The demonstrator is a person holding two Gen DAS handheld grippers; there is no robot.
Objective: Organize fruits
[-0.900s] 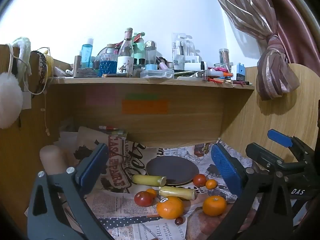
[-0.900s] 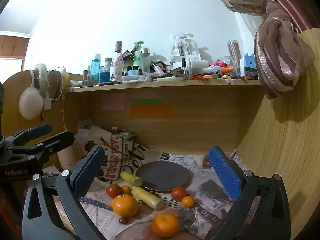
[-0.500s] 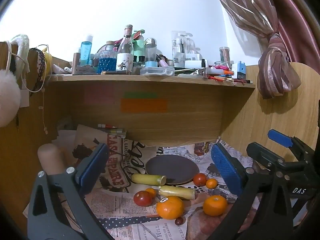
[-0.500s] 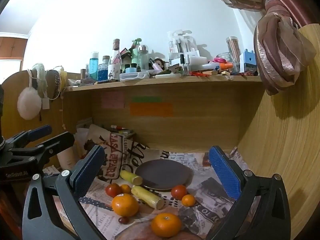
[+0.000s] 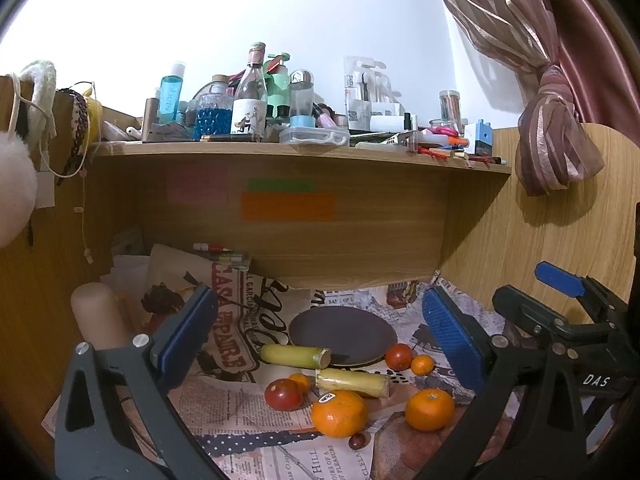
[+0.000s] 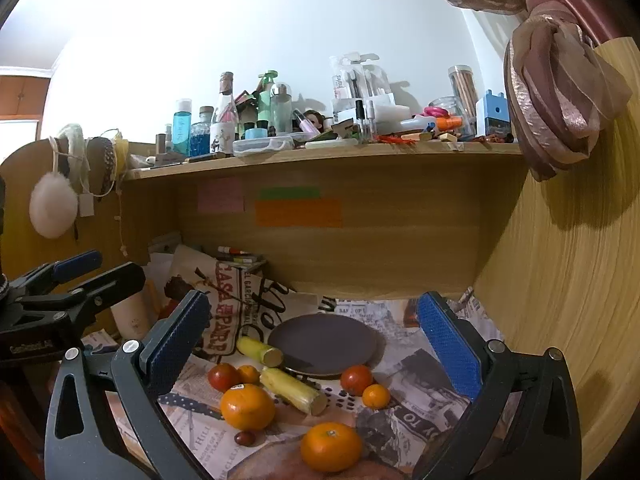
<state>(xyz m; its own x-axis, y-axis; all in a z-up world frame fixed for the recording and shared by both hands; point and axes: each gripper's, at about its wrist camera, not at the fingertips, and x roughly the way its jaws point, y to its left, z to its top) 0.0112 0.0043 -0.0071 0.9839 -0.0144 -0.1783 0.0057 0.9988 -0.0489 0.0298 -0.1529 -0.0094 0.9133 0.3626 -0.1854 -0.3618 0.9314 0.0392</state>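
Note:
Fruits lie loose on newspaper in front of a dark round plate (image 5: 343, 334) (image 6: 322, 344). Two large oranges (image 5: 339, 413) (image 5: 429, 408), two red tomatoes (image 5: 282, 394) (image 5: 399, 356), two small oranges (image 5: 422, 364) (image 5: 300, 381), two yellow-green cane pieces (image 5: 295, 356) (image 5: 352, 382) and a small dark fruit (image 5: 357, 441). The plate holds nothing. My left gripper (image 5: 316, 338) is open and empty above the fruits. My right gripper (image 6: 312, 346) is open and empty, also held back above them; the stickered orange (image 6: 247, 406) and the second orange (image 6: 330, 446) lie nearest it.
A wooden shelf (image 5: 296, 148) crowded with bottles and jars overhangs the back. A beige cylinder (image 5: 98, 316) stands at the left. A wooden side panel (image 6: 568, 288) closes the right. The right gripper's body shows in the left wrist view (image 5: 560, 320).
Both views have shifted very slightly; the grippers stay open and the fruits have not moved.

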